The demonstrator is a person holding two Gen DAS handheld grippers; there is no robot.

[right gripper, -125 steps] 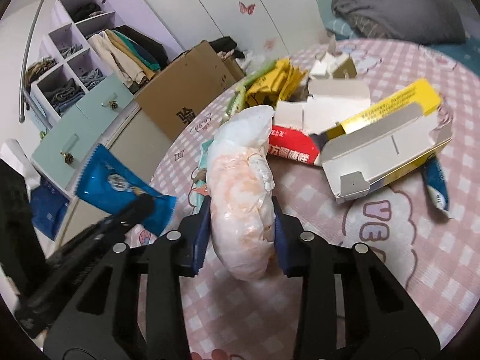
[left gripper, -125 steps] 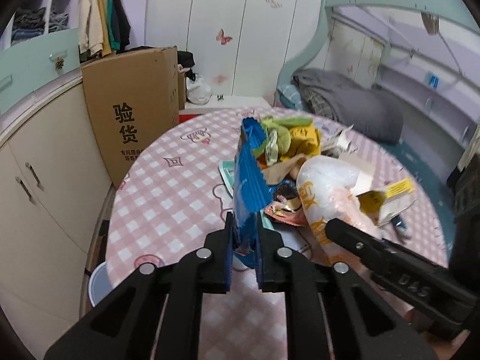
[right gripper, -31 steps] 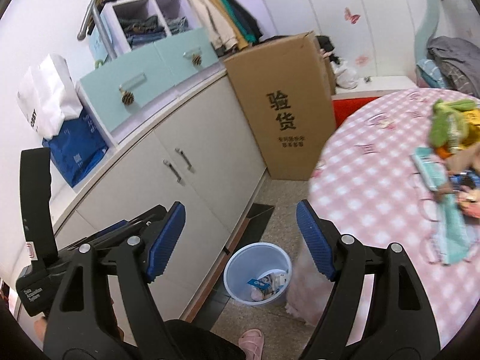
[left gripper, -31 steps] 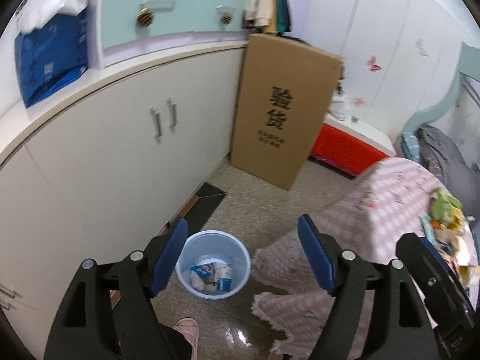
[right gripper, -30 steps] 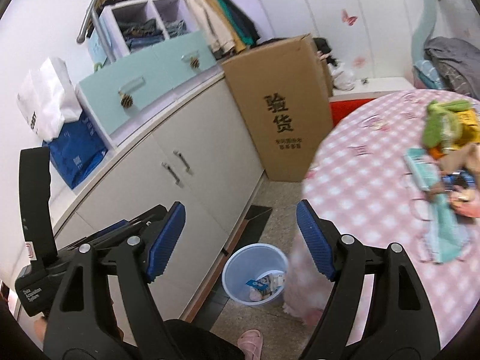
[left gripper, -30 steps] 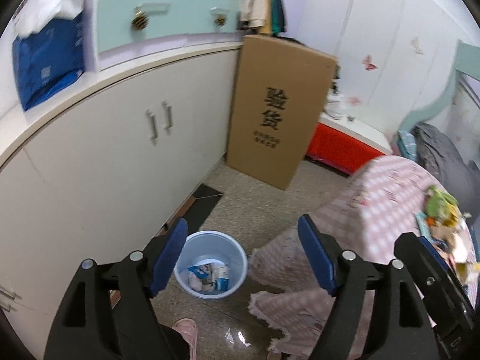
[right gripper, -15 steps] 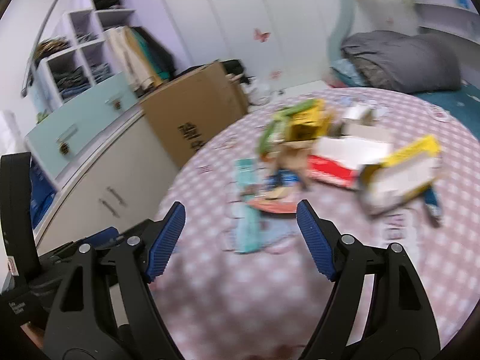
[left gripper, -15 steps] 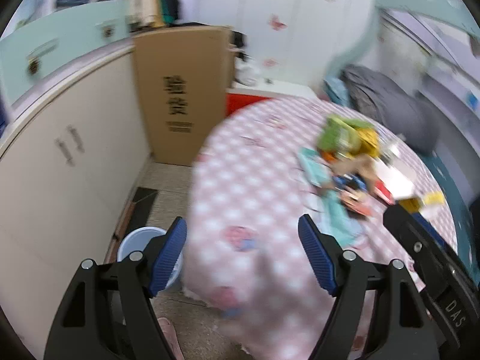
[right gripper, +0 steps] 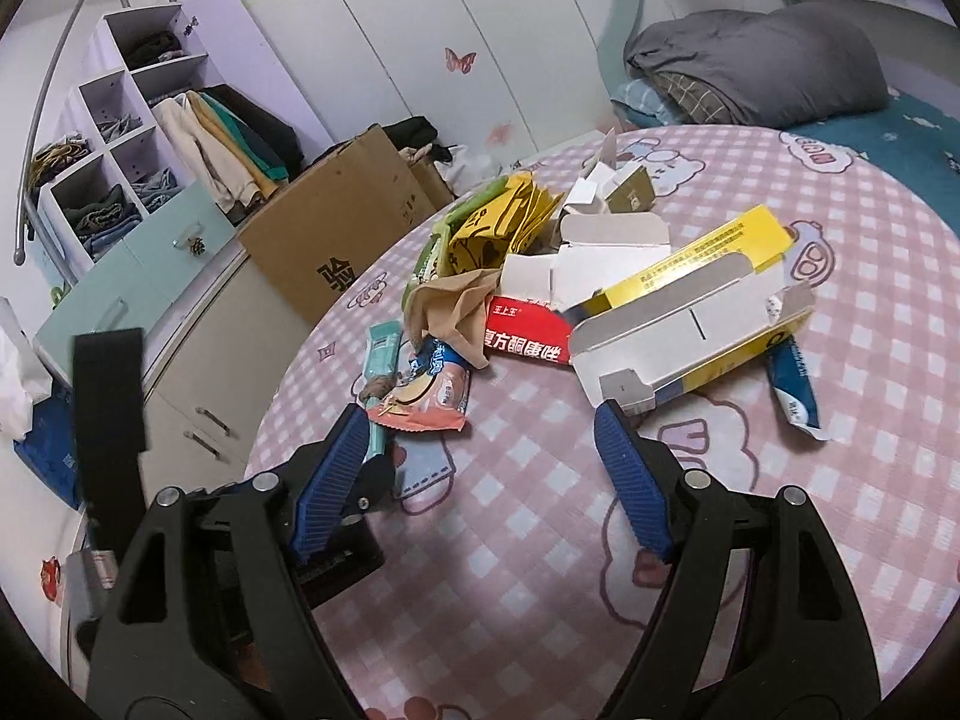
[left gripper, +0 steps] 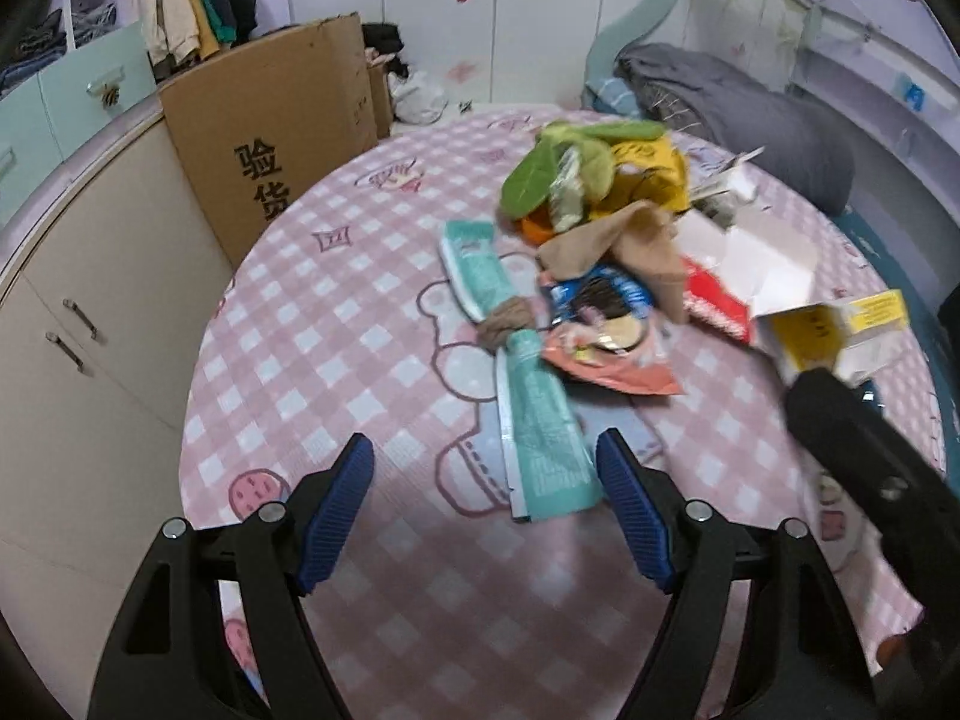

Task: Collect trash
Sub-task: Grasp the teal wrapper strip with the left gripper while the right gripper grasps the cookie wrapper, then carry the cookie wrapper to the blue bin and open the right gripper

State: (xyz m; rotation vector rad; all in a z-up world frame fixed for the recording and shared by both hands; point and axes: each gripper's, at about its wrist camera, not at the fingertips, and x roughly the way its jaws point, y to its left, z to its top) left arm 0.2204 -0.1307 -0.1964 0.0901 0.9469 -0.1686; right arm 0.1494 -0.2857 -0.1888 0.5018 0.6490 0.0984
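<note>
both tongs empty over the littered table

left gripper [left gripper: 483, 468]: blue pads spread wide, nothing between them, held over the near edge of the round table [left gripper: 336, 324] with its pink checked cloth. right gripper [right gripper: 477, 438]: pads also spread wide, empty, over the same cloth.

just past the left pads lies a long teal wrapper [left gripper: 534, 420], flat, running away from the camera, with a small brown wad [left gripper: 507, 321] resting across its middle. touching its right side, an orange-pink snack packet [left gripper: 606, 360], and behind that a blue packet [left gripper: 600, 294].

from the right wrist view: an opened yellow carton [right gripper: 690, 324] lies on its side just beyond the right pad, flaps loose. beside it to the right, a small blue-and-white sachet [right gripper: 795, 387], apart from the pile. left of the carton, a red box [right gripper: 528, 336] under a white opened box [right gripper: 576, 264], and a tan crumpled cloth [right gripper: 456, 306].

further back, yellow bags [right gripper: 504, 228] and green wrappers [left gripper: 540, 174] heaped together.

beyond the table: a tall cardboard box [left gripper: 270, 138] against cream cabinets [left gripper: 78, 300]; a grey folded quilt [right gripper: 756, 66] on the bed at far right.
</note>
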